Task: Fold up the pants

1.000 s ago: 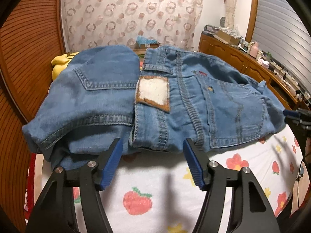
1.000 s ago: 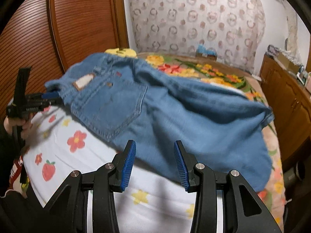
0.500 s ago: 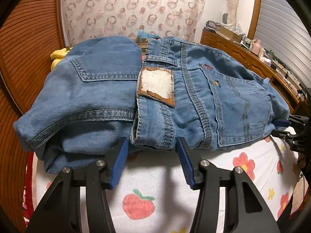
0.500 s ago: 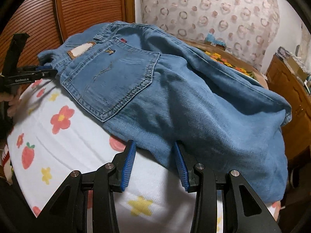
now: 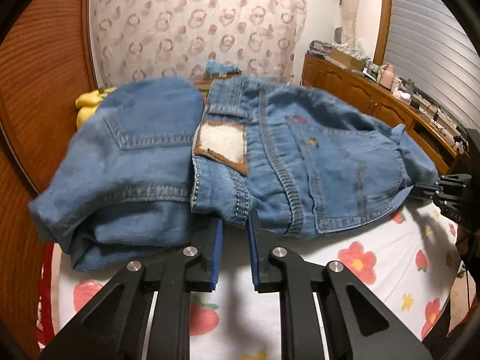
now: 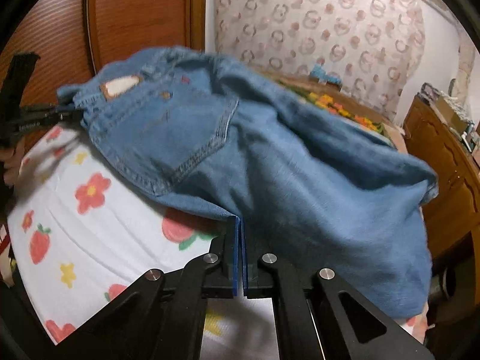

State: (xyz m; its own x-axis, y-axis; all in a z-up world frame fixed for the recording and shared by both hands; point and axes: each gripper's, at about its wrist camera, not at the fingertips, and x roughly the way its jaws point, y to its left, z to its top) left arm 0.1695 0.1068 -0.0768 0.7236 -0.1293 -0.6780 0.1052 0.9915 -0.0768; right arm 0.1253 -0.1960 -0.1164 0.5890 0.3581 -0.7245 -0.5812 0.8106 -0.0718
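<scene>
Gripping the near edge of the jeans (image 6: 300,162), the right gripper (image 6: 240,225) had its two blue pads pressed almost flat together, with only a thin fold of denim caught at their tips. In its own view the cloth rose from that pinch and spread away over the bed (image 6: 90,240), the back pocket (image 6: 180,141) lying to the left of the clamp and the loose leg fabric drooping off to the right toward the wooden cabinet (image 6: 444,156).

The left gripper (image 5: 234,228) was narrowing on the waistband (image 5: 222,192). Its jaws were closing, the gap between the blue pads small, and the stitched lower edge of the band hung down between the tips. Whether the pads already pressed that hem could not be told, since the denim covered the very ends of the fingers. Just above the tips sat the pale patch with the brown border (image 5: 222,144), and to the left of it a folded bulk of denim rested on the sheet.

The jeans lay across the flower-and-strawberry sheet, seat side up, blurred in both views. Each gripper appeared in the other's picture: the right one at the far right edge of the left view, at the side of the jeans; the left one at the far left of the right view, at the waistband end.
</scene>
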